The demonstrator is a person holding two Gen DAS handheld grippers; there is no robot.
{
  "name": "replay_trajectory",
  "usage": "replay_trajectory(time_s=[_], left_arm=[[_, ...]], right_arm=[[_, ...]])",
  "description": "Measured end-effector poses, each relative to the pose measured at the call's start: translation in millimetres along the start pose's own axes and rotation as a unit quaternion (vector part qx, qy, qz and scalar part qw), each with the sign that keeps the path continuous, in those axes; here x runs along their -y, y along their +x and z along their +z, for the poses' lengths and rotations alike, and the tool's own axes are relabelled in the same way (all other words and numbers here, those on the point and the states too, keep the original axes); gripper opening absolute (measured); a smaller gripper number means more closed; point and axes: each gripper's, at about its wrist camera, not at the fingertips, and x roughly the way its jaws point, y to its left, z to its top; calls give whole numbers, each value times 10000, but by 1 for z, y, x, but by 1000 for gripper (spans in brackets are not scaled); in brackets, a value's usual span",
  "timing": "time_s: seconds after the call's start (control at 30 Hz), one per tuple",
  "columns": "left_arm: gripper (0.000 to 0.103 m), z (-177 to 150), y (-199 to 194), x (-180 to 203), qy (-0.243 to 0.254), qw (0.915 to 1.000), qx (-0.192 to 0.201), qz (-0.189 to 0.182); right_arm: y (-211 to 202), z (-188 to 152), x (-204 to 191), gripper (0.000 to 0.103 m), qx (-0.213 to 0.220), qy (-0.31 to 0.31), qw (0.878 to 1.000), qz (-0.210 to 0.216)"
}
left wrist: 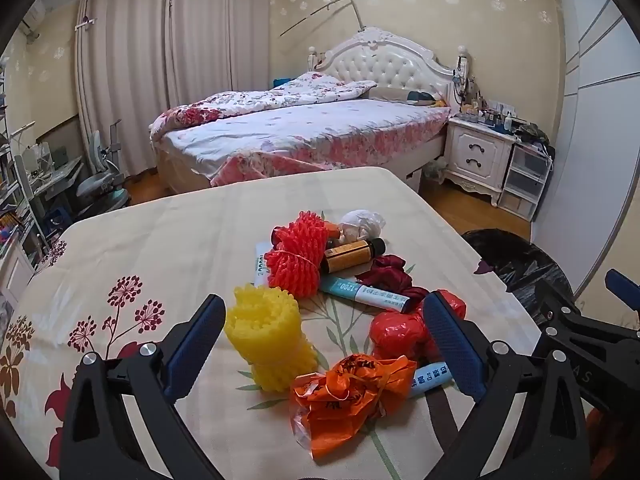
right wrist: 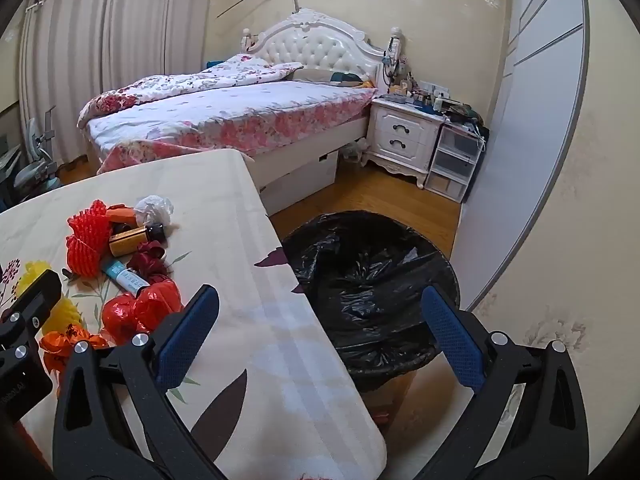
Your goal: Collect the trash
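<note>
Left wrist: hand-held gripper (left wrist: 325,338) wide, empty

Walls: cream wallpaper (left wrist: 440,4) with pale flower motifs, seen in both views.
Window side: floor-length beige curtains (left wrist: 160,60), drawn shut; an air conditioner (left wrist: 34,18) high in the left corner.
Floor: warm brown wood boards (right wrist: 384,196).
Bed: white tufted headboard (left wrist: 384,60), floral sheet and a folded floral quilt (left wrist: 280,96).
Nightstand: white, 2 drawers (right wrist: 404,136), cluttered top, just right of the bed.
Storage: clear plastic drawer unit (right wrist: 454,164) beside the nightstand.
Wardrobe: tall pale sliding doors (right wrist: 532,100) along the right wall.
Left corner: desk and grey chair (left wrist: 100,184), shelves at the edge.
Light: soft and even.
</note>
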Motion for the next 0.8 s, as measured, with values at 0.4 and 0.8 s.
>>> replay_trajectory(time_s=[0.4, 0.8], left_arm=[[96, 2, -2, 4, 62, 9999, 62, 106], [96, 4, 1, -4, -13, 10000, -33, 78]], right_arm=[[0, 1, 0, 99, 20, -27, 10000, -29], [-1, 2, 2, 99, 22, -71, 10000, -27]])
